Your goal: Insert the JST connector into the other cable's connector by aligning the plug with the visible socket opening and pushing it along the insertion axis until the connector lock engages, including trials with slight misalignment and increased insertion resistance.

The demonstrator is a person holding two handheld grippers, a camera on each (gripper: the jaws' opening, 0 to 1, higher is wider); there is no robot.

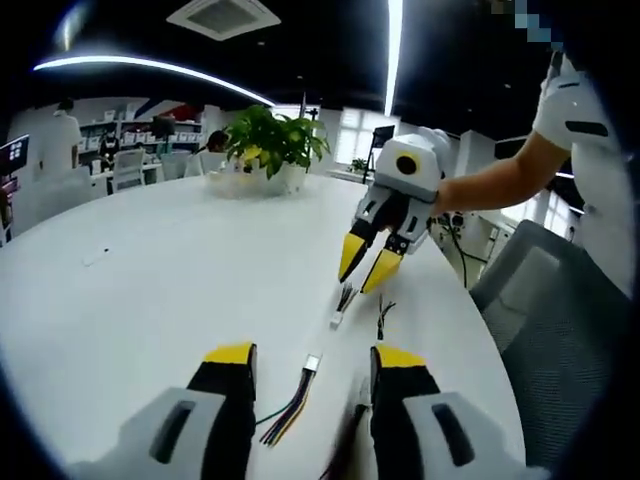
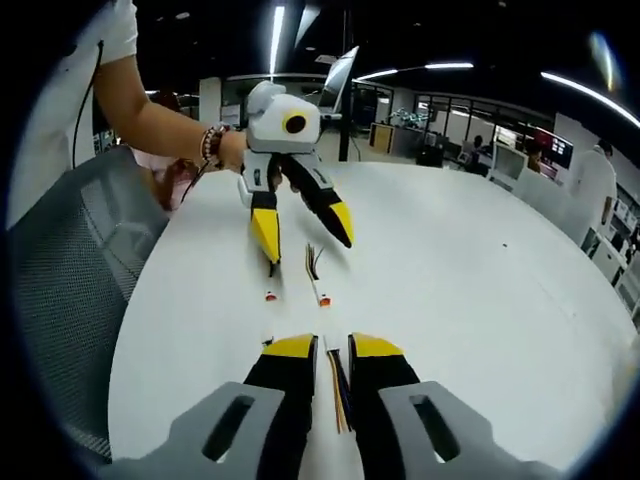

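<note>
On the white table (image 1: 180, 290) a cable of multicoloured wires (image 1: 288, 412) ends in a white JST connector (image 1: 312, 362). It lies between the wide-apart jaws of my open left gripper (image 1: 315, 355). Opposite, my right gripper (image 1: 356, 284) has its jaws nearly together over a second wire bundle (image 1: 345, 297) whose connector (image 1: 337, 320) rests on the table. In the right gripper view those wires (image 2: 336, 390) run through the narrow gap of the right gripper (image 2: 332, 348). The left gripper (image 2: 308, 252) stands open over the first cable's connector (image 2: 322, 297).
A loose black-wired cable (image 1: 383, 318) with a small connector (image 2: 270, 295) lies beside the two. A potted plant (image 1: 270, 150) stands at the table's far side. A grey mesh chair (image 1: 545, 330) sits against the table edge. A person's arm (image 2: 150, 115) holds the left gripper.
</note>
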